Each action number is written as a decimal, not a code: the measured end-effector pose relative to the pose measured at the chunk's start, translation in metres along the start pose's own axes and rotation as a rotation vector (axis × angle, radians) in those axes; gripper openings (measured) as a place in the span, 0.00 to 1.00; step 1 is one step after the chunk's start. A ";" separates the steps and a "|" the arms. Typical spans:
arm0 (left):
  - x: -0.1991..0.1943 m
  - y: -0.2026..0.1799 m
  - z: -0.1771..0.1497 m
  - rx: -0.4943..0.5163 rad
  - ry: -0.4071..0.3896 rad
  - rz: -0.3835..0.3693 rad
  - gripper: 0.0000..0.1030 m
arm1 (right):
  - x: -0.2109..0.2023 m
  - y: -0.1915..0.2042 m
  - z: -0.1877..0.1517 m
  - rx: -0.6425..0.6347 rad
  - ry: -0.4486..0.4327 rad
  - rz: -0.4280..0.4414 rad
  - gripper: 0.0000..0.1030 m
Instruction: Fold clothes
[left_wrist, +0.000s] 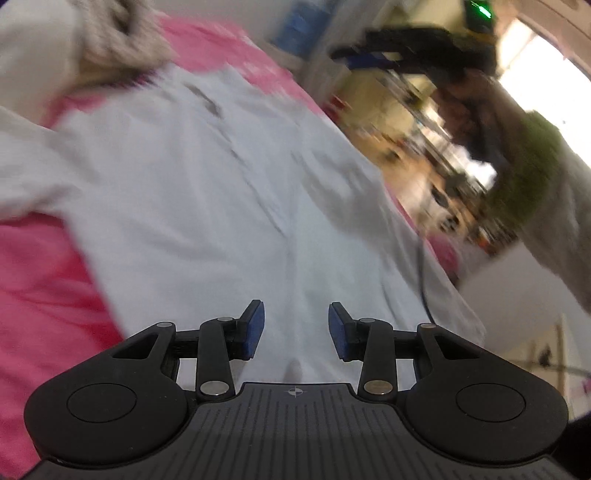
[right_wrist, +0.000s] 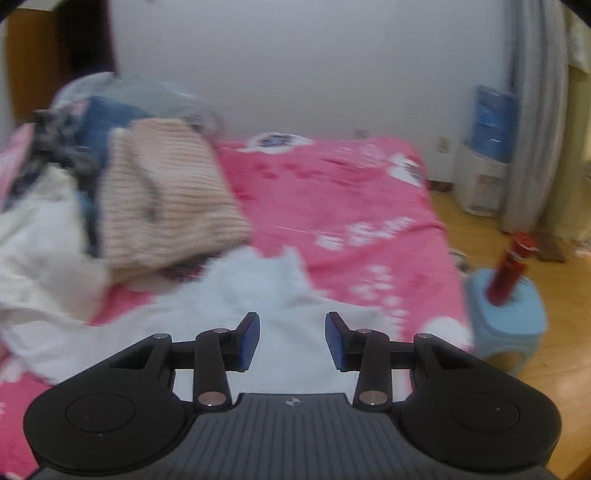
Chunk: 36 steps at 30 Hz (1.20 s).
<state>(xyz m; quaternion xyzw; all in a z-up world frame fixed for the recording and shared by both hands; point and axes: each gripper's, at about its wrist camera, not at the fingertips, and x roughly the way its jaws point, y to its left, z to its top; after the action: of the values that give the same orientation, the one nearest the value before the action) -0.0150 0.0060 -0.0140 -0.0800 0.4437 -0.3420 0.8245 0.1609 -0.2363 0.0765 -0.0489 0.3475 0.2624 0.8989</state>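
Two empty claws, left claw (left_wrist: 295, 328) and right claw (right_wrist: 291, 339), above one white garment (left_wrist: 221, 184).

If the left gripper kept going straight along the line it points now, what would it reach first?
Most likely the white garment spread on the pink bed cover. The left gripper has its jaws open with nothing between them, and white cloth fills the view just ahead. Motion blur leaves the gap to it unclear.
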 end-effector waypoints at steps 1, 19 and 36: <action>-0.012 0.006 0.004 -0.011 -0.037 0.024 0.37 | -0.002 0.010 0.002 -0.012 0.002 0.025 0.41; -0.181 0.168 0.097 -0.485 -0.664 0.746 0.52 | -0.009 0.144 -0.020 -0.033 0.094 0.336 0.41; -0.149 0.206 0.099 -0.575 -0.611 0.723 0.02 | -0.006 0.103 -0.070 0.140 0.198 0.277 0.41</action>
<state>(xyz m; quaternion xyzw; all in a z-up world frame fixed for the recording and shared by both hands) 0.1087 0.2394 0.0558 -0.2400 0.2592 0.1363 0.9255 0.0627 -0.1696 0.0373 0.0364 0.4551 0.3530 0.8167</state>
